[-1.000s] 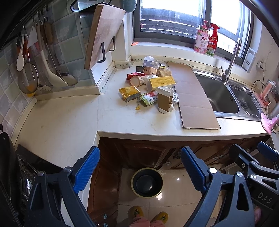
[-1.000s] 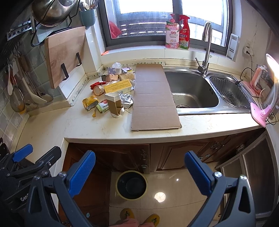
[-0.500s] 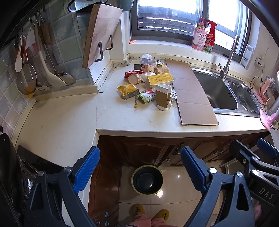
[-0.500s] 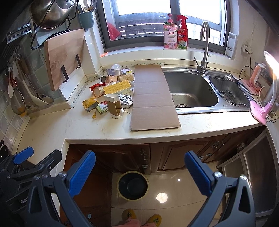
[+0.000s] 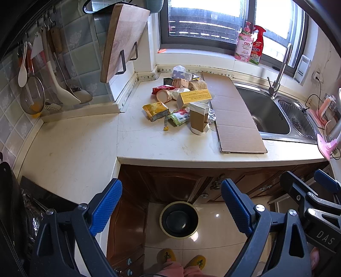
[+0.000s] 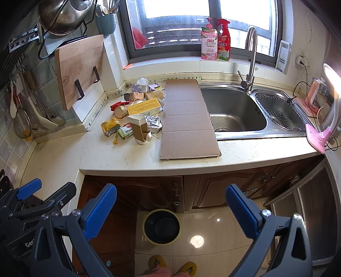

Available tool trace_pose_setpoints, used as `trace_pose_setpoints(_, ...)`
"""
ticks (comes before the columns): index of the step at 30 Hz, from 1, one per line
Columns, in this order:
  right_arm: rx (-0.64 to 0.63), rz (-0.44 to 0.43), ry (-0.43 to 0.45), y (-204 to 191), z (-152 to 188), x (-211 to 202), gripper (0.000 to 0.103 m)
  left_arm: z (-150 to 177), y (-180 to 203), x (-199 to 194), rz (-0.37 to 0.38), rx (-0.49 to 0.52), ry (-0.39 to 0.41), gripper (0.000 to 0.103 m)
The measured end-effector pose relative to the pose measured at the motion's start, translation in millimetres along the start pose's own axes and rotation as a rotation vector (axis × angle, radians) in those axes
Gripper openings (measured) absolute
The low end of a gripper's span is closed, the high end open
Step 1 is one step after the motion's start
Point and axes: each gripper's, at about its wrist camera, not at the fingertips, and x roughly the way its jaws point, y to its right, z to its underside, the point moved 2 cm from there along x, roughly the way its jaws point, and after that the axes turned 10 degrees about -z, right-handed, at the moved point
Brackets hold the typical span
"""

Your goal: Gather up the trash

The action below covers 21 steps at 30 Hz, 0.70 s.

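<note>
The trash pile (image 5: 181, 102) lies on the desk (image 5: 85, 147) just left of the cardboard sheet (image 5: 232, 113), ahead of both grippers and above the floor bin (image 5: 179, 219). The left gripper (image 5: 170, 204) and right gripper (image 6: 170, 208) are both wide open, empty; the left seems nearer.

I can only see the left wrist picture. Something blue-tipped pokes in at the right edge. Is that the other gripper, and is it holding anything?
Observer: Yes. The right gripper is open and holds nothing.
Operator: My picture cuts off above the cutting board. What is up there?
Observer: A steel pot hangs on a rack above the cutting board.
Operator: Anything at the window that I miss?
Observer: A red cloth shows at the left side of the window.
</note>
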Motion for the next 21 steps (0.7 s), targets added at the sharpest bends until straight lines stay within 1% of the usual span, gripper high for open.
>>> trace_pose_setpoints(14,0.002,-0.003,0.002,-0.1,0.7,-0.1,0.103,-0.3,-0.6,0.4,0.000,-0.002,-0.001,0.093)
trace_pose_setpoints(21,-0.013,0.000,-0.004,-9.3,-2.9,5.7,0.103,-2.2,0.8,2.2,-0.005,-0.006,0.001,0.093)
